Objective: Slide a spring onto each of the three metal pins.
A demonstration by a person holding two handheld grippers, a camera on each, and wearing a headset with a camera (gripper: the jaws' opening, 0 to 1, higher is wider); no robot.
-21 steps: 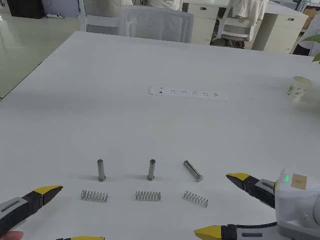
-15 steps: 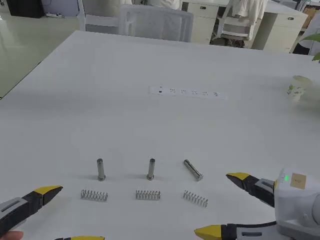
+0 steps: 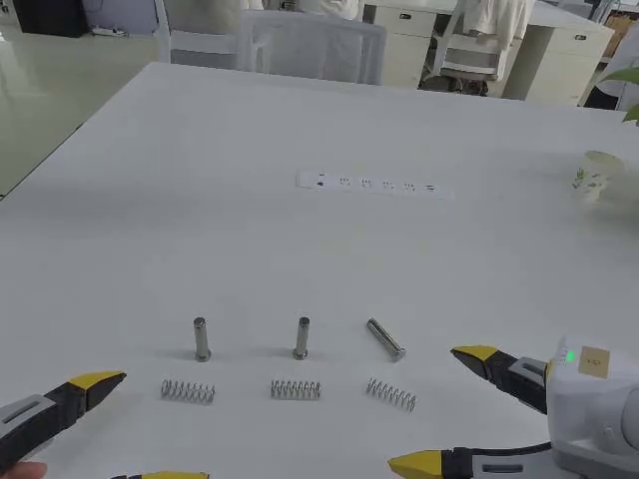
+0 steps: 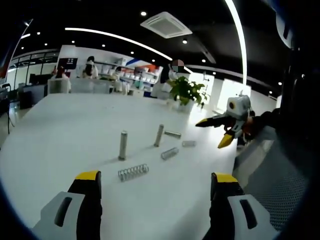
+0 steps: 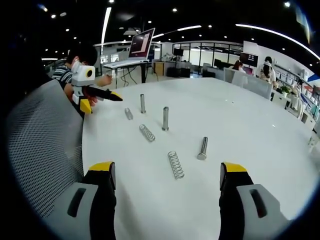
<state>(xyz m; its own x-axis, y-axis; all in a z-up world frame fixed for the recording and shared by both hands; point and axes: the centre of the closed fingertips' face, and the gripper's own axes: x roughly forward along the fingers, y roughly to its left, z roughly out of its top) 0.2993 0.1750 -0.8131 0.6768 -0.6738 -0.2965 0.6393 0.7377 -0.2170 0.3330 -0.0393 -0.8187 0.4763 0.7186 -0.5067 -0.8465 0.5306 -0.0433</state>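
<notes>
Three metal pins sit in a row on the white table (image 3: 300, 249): the left pin (image 3: 201, 338) and middle pin (image 3: 302, 337) stand upright, and the right pin (image 3: 385, 339) lies on its side. Just in front of each lies a spring: left spring (image 3: 188, 391), middle spring (image 3: 296, 390), right spring (image 3: 390, 395). My left gripper (image 3: 130, 429) is open at the near left, short of the left spring. My right gripper (image 3: 444, 409) is open at the near right, beside the right spring. Neither holds anything. The nearest spring (image 4: 133, 172) lies ahead of the left jaws, and the right spring (image 5: 175, 164) ahead of the right jaws.
A white power strip (image 3: 374, 185) lies mid-table beyond the pins. A paper cup (image 3: 597, 177) stands at the far right. A chair (image 3: 310, 45) is at the table's far edge, with desks behind it.
</notes>
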